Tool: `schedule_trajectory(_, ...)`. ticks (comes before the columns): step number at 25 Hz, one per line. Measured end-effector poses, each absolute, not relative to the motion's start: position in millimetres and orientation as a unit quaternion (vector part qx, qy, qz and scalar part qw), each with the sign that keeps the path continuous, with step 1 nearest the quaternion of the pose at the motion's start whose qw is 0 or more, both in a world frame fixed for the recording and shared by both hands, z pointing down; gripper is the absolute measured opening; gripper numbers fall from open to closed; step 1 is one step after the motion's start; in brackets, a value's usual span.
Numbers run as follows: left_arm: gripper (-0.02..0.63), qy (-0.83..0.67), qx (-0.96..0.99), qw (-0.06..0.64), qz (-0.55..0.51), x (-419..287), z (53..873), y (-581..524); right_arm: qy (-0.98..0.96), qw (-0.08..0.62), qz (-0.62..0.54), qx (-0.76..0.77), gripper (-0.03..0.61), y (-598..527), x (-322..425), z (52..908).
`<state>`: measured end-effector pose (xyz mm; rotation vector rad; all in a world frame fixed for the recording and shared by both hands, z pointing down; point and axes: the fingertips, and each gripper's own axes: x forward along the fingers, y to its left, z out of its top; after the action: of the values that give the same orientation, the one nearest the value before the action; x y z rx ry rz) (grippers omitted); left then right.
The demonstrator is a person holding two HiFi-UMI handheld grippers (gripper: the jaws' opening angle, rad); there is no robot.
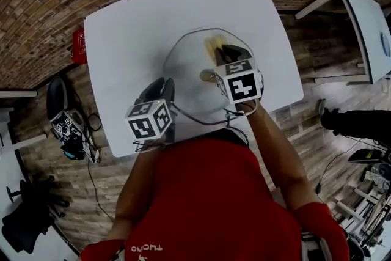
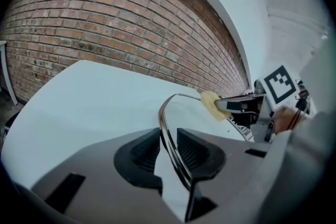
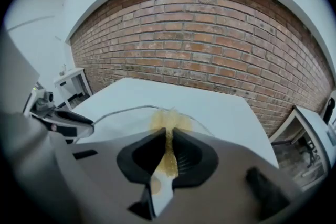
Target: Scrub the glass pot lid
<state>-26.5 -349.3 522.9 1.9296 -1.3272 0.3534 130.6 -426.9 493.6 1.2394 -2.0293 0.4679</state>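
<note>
The glass pot lid (image 1: 189, 64) is held tilted above the white table (image 1: 134, 27). My left gripper (image 1: 162, 87) is shut on its metal rim (image 2: 170, 128) at the near-left side, with the rim running between the black pads (image 2: 144, 152). My right gripper (image 1: 223, 53) is shut on a yellow sponge (image 1: 214, 46), which lies against the far part of the glass. In the right gripper view the sponge (image 3: 168, 123) sticks out past the jaws onto the lid (image 3: 126, 118). The left gripper view shows the sponge (image 2: 211, 103) at the lid's far edge. The lid's knob (image 1: 208, 76) shows through the glass.
A brick wall stands behind the table (image 3: 220, 107). A second white table (image 1: 366, 27) is at the right, a red object (image 1: 79, 46) and a black chair (image 1: 58, 95) at the left. Cables and gear lie on the wooden floor (image 1: 73, 137).
</note>
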Motion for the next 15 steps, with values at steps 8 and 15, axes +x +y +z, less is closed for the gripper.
schedule_trajectory(8,0.11,-0.497,0.767,0.389,0.119,-27,523,-349,-0.829,0.323,0.231,0.394,0.054,-373,39,495)
schedule_trajectory(15,0.11,-0.485,0.772,0.394,0.12,-30,524,-350,-0.824,0.347,0.25,0.372,0.052,-350,11,521)
